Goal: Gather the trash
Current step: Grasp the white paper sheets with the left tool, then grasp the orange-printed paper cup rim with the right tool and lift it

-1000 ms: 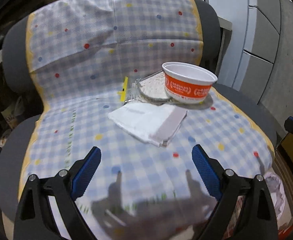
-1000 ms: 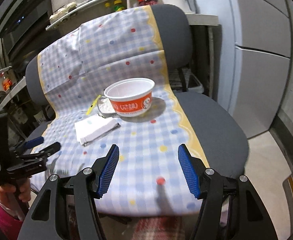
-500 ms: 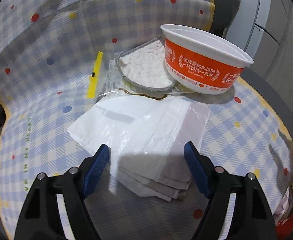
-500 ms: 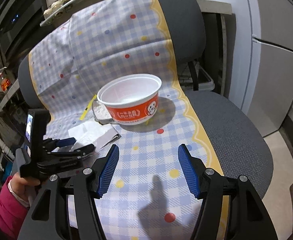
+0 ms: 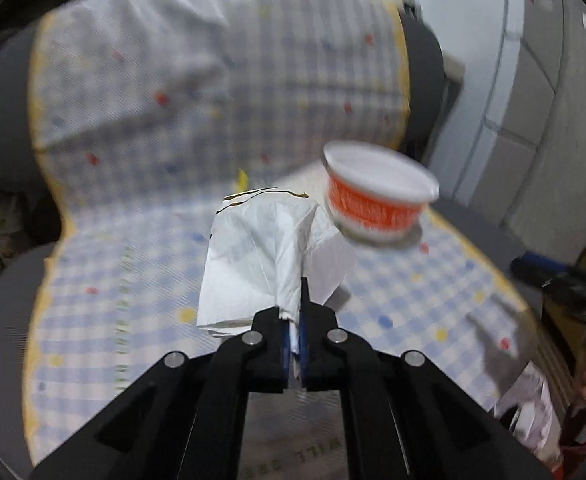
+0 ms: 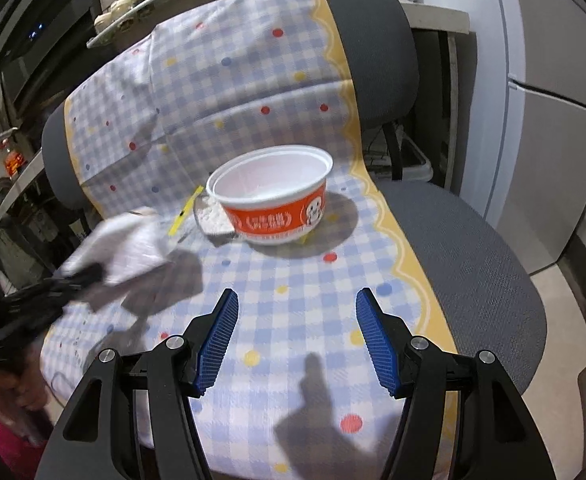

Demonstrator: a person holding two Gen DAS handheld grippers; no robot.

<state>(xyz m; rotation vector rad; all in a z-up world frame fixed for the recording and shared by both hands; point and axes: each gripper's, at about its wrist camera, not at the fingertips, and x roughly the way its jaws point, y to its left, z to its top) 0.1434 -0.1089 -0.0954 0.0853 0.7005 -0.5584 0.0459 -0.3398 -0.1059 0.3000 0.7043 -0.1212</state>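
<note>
The trash, a white wrapper (image 5: 269,256), hangs over the chair (image 5: 473,300) pinched in your shut left claw (image 5: 292,344) by one edge, so a shake could drop it, while your right claw (image 6: 297,336) waits open and empty.

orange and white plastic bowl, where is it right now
The orange and white plastic bowl stands upright on the checked cloth covering the chair seat, ahead of the open right gripper, beside a clear lid.

A home kitchen: a shelf (image 6: 141,12) of jars and condiment bottles runs along the back wall, a dark range hood (image 6: 25,28) hangs at left, and a cloth-draped office chair (image 6: 373,40) stands before pale cabinets (image 6: 553,120)
</note>
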